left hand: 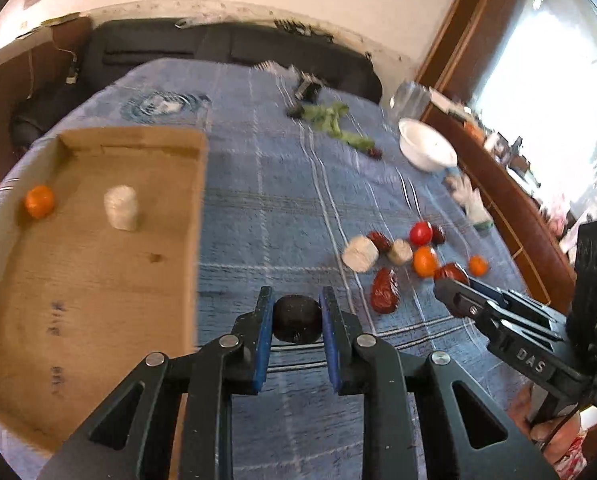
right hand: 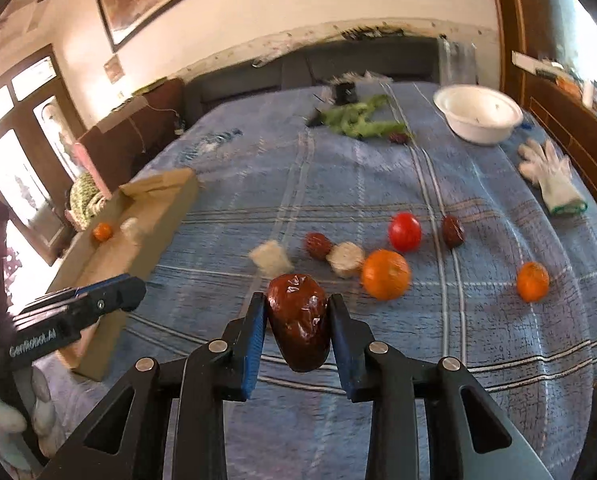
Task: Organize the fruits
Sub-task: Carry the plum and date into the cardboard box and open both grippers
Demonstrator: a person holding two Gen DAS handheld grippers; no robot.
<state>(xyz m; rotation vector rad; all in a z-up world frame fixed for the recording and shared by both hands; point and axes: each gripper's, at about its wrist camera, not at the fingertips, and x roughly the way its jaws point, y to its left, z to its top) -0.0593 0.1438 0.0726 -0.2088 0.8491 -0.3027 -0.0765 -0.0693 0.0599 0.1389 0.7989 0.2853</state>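
Left wrist view: my left gripper [left hand: 297,316] pinches a dark round fruit [left hand: 297,319] between its blue pads, held above the blue plaid cloth [left hand: 258,200] just right of the cardboard tray [left hand: 98,280]. Inside the tray sit a small orange [left hand: 39,201] near its far left wall and a white foam-netted fruit [left hand: 121,207] just right of that orange.

From the right wrist camera, my right gripper [right hand: 298,320] is clamped on a shiny wrapped red date [right hand: 298,326], well to the right of the tray [right hand: 158,208]. Beyond the date, farther from the tray, the loose pile lies on the cloth: a white netted piece [right hand: 271,258], a second date [right hand: 318,245], a cut pale fruit [right hand: 345,259], a large orange [right hand: 385,274], a red tomato [right hand: 405,231], a third date [right hand: 453,231], and a small orange [right hand: 532,281] farthest from the tray. A white bowl [right hand: 478,114], a white glove [right hand: 550,178] and green leafy stems [right hand: 358,120] lie toward the cloth's far side, well apart from the tray.
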